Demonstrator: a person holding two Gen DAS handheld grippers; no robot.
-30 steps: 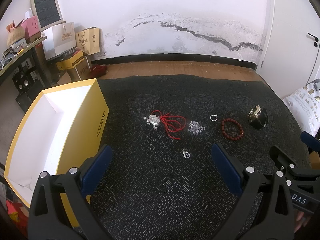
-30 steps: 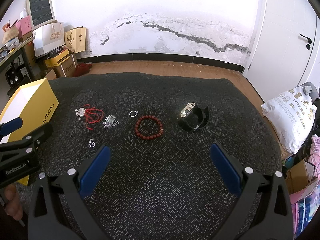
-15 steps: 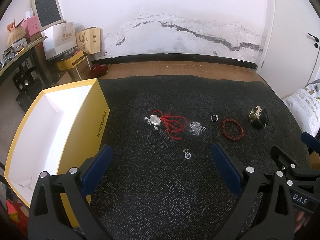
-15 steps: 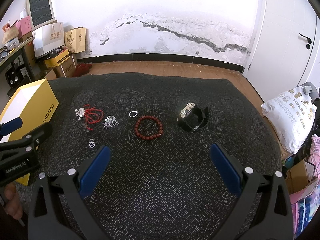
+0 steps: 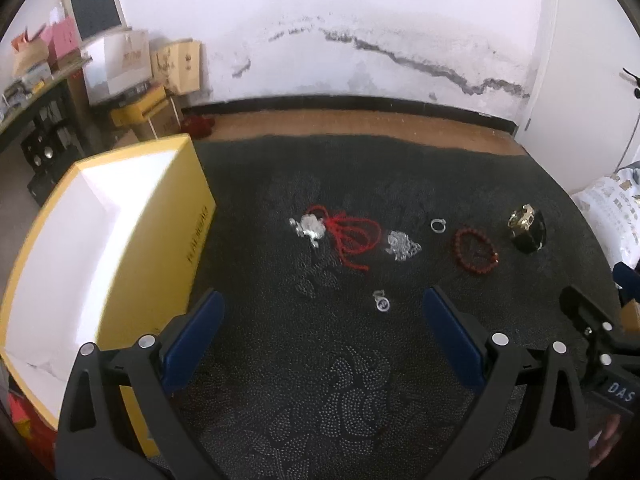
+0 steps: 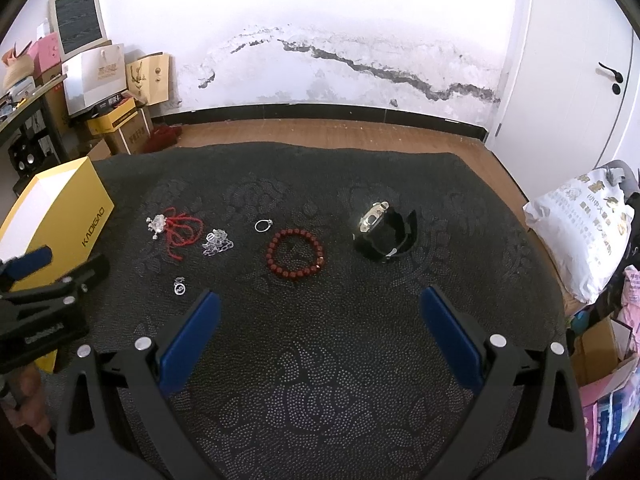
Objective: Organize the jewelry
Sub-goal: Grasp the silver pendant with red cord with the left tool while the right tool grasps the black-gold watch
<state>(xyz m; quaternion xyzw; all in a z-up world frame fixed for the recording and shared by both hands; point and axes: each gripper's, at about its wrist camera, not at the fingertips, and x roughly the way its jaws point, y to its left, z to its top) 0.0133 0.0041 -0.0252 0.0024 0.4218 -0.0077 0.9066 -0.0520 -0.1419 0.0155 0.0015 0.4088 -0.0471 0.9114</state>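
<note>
Jewelry lies on a black patterned cloth [image 5: 320, 380]: a red cord with a silver charm [image 5: 348, 232], a silver chain [image 5: 402, 245], a small ring [image 5: 438, 225], a red bead bracelet [image 6: 295, 254], a small silver pendant [image 5: 381, 301] and a watch on a black stand [image 6: 382, 236]. An open yellow box [image 5: 100, 248] with a white inside stands at the left. My left gripper [image 5: 323, 320] is open and empty, short of the pendant. My right gripper [image 6: 320, 320] is open and empty, short of the bracelet.
Bags and cartons [image 6: 116, 80] are stacked by the far left wall. A white sack [image 6: 588, 236] and boxes sit off the right edge of the cloth. A wooden floor strip [image 6: 340, 132] runs behind the cloth. A white door [image 6: 580, 80] is at the right.
The left gripper has shifted slightly, with its view now blurred and tilted a little. The right gripper has hardly moved. No jewelry has moved.
</note>
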